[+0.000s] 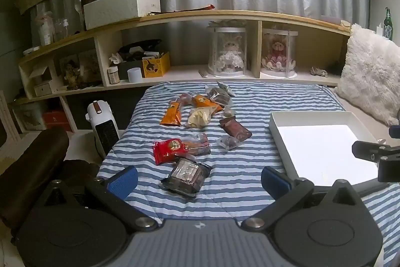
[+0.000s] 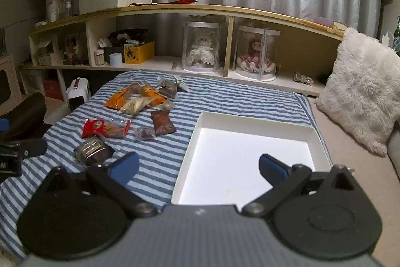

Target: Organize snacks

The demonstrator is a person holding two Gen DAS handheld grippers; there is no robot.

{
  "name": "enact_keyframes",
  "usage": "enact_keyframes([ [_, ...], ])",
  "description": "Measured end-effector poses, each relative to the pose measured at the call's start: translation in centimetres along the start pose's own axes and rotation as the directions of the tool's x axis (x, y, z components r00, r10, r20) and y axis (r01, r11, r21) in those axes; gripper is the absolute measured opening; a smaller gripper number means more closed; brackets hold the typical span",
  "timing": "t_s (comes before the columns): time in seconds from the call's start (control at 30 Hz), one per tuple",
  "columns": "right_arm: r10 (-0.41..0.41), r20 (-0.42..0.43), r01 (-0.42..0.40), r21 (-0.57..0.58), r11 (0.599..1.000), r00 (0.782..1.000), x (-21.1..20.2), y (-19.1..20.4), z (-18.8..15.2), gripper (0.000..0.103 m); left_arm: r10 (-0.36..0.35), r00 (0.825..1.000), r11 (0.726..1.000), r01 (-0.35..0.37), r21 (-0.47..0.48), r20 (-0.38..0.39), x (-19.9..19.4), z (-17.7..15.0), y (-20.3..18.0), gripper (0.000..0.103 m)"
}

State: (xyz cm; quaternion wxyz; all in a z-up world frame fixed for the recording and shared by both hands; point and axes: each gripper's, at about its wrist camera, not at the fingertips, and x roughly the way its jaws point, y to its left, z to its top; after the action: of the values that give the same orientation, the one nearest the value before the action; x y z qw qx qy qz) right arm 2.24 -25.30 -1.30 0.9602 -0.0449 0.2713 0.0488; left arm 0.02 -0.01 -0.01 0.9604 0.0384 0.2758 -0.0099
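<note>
Several wrapped snacks lie scattered on a blue-and-white striped cloth (image 1: 225,167): a dark packet (image 1: 186,177) nearest me, a red packet (image 1: 170,150), a brown packet (image 1: 235,129), an orange packet (image 1: 171,114) and a pale bag (image 1: 200,116). A shallow white box (image 1: 282,139) sits to their right, with nothing in it. My left gripper (image 1: 198,182) hovers open just above the dark packet. My right gripper (image 2: 198,168) is open over the near left wall of the white box (image 2: 190,147). The same snacks, among them the red packet (image 2: 93,128), lie left of it.
A wooden shelf (image 1: 200,15) with doll jars, a yellow box and bottles runs along the back. A fluffy white cushion (image 1: 370,76) leans at the right. A small white heater (image 1: 103,131) stands left of the cloth, beside a dark roll (image 1: 32,167).
</note>
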Motion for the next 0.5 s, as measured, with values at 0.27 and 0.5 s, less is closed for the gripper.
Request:
enact_keyframes([
  [0.27, 0.000, -0.007, 0.000, 0.000, 1.000, 1.000, 0.06, 0.03, 0.02, 0.103, 0.000, 1.000, 1.000, 0.000, -0.004, -0.001, -0.03, -0.01, -0.02, 0.103],
  [0.5, 0.000, -0.009, 0.000, -0.001, 1.000, 1.000, 0.08, 0.06, 0.03, 0.103, -0.002, 1.000, 1.000, 0.002, -0.005, -0.005, 0.01, 0.01, 0.01, 0.103],
])
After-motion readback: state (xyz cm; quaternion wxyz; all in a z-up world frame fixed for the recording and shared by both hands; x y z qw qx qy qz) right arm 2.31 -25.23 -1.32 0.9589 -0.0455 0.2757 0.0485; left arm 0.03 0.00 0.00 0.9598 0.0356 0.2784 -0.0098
